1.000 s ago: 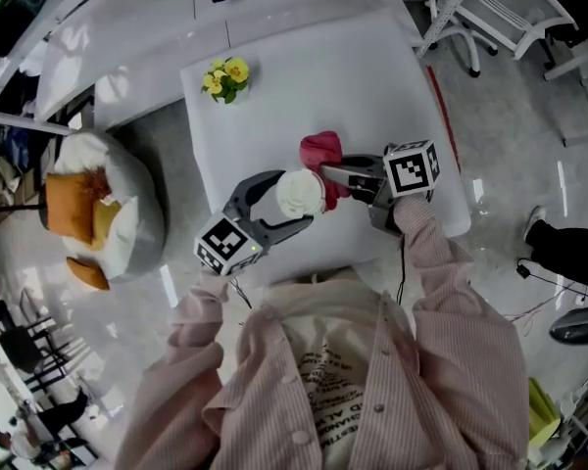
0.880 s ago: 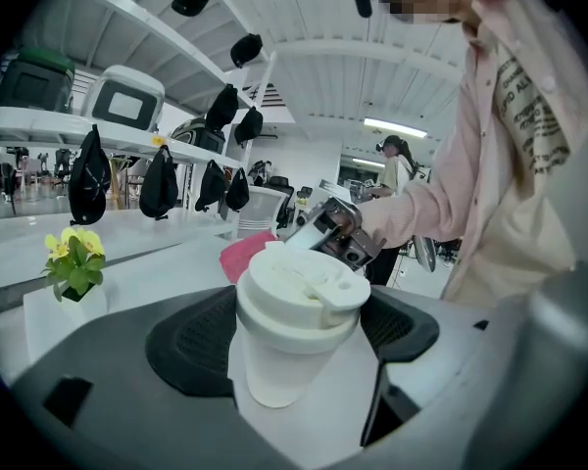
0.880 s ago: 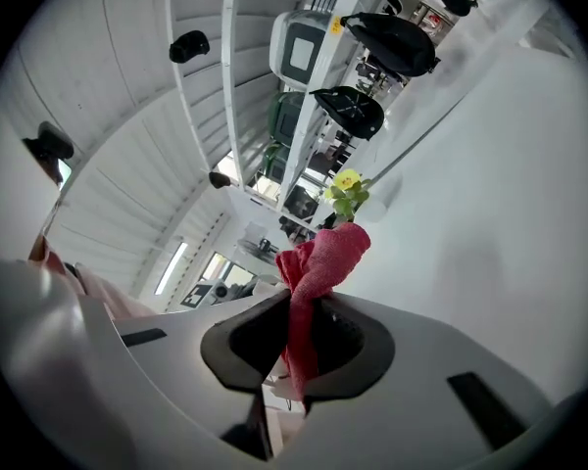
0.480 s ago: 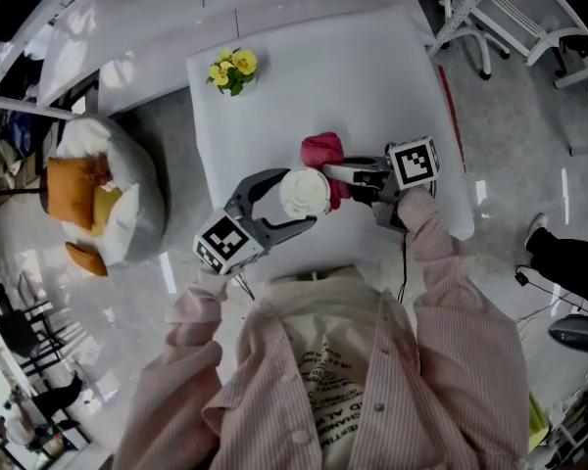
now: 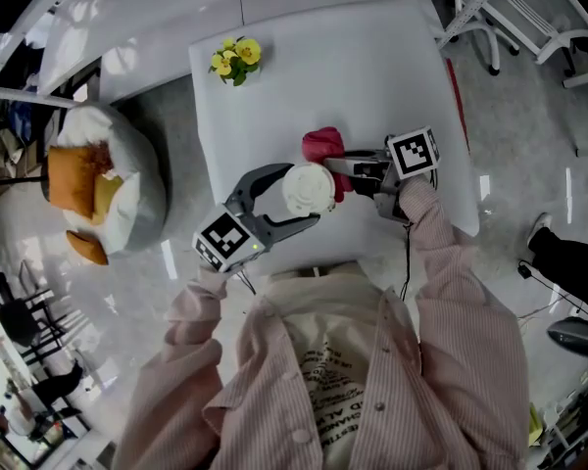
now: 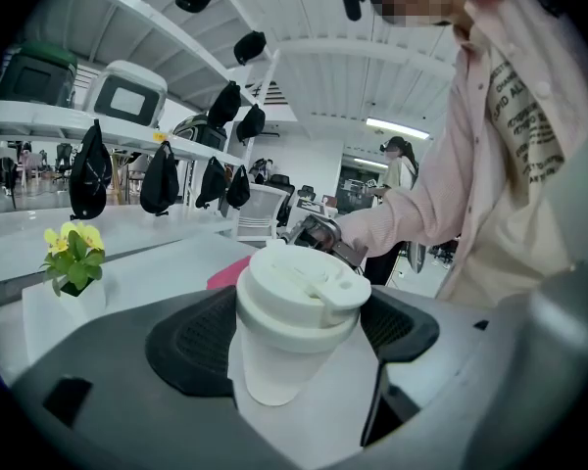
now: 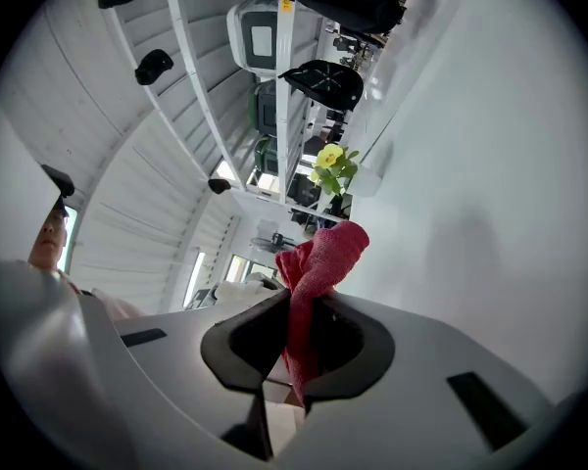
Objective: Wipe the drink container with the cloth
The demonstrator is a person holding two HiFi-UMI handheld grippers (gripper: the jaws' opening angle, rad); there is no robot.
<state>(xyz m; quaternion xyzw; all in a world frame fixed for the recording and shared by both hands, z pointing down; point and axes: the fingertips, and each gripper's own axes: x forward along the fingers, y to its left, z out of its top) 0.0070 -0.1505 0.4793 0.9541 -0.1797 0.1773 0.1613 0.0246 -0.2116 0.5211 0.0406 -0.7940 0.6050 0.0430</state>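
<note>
Both claws have barely moved: the left claw (image 5: 296,202) stays clamped round the white cup (image 5: 308,188) mid-frame above the bench (image 5: 372,76). The right claw (image 5: 341,174) still pinches the red cloth (image 5: 321,147) just beside the cup, so wiping seems hardly begun.

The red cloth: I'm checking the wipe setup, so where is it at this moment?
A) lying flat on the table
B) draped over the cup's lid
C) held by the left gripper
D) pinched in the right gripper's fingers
D: the right gripper view shows the red cloth pinched in the fingers of the right gripper, while the left gripper holds only the white cup.
</note>
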